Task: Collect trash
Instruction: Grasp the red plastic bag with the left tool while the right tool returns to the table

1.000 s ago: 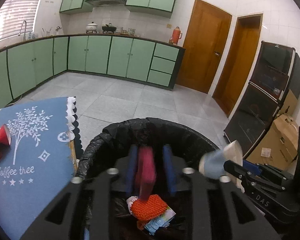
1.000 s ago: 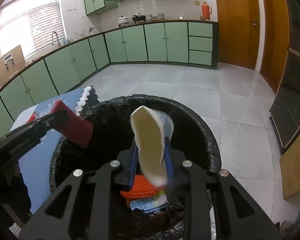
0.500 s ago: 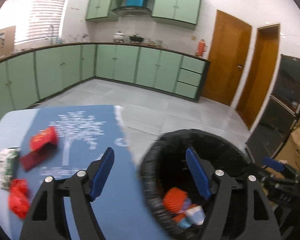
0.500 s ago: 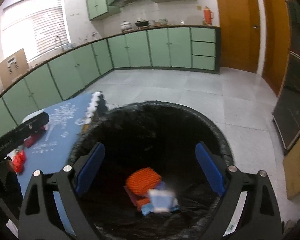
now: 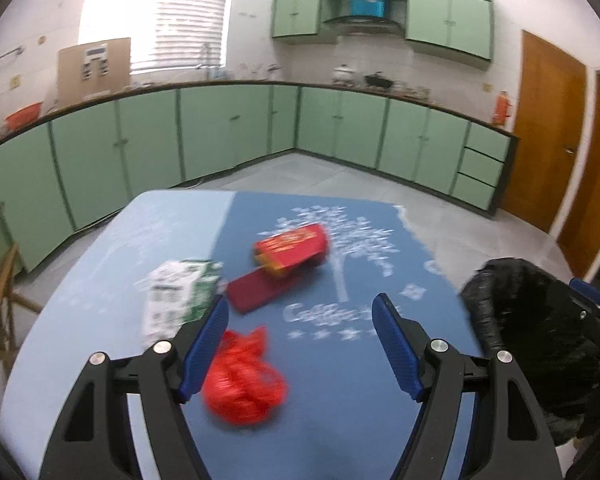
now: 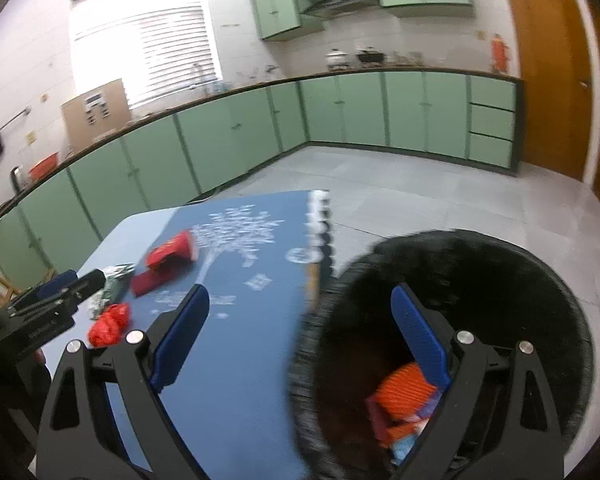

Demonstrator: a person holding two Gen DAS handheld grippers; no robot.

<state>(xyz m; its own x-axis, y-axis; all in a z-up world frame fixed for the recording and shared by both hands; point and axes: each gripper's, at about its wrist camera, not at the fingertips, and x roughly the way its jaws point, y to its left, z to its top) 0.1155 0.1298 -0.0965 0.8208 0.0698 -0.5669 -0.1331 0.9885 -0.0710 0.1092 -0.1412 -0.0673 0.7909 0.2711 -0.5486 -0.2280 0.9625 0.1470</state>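
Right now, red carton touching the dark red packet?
Touching: in the left wrist view the red carton overlaps the dark red packet's far end, no gap between them.

Bare blue cloth (image 5: 340,380) lies open between the red bag (image 5: 242,384) and the bin (image 5: 540,340).

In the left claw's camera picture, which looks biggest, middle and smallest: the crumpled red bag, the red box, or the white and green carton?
1. Crumpled red plastic bag, though it lies nearest the camera, which makes it look larger.
2 and 3. Red printed box and white and green carton look about alike; too blurred to rank.
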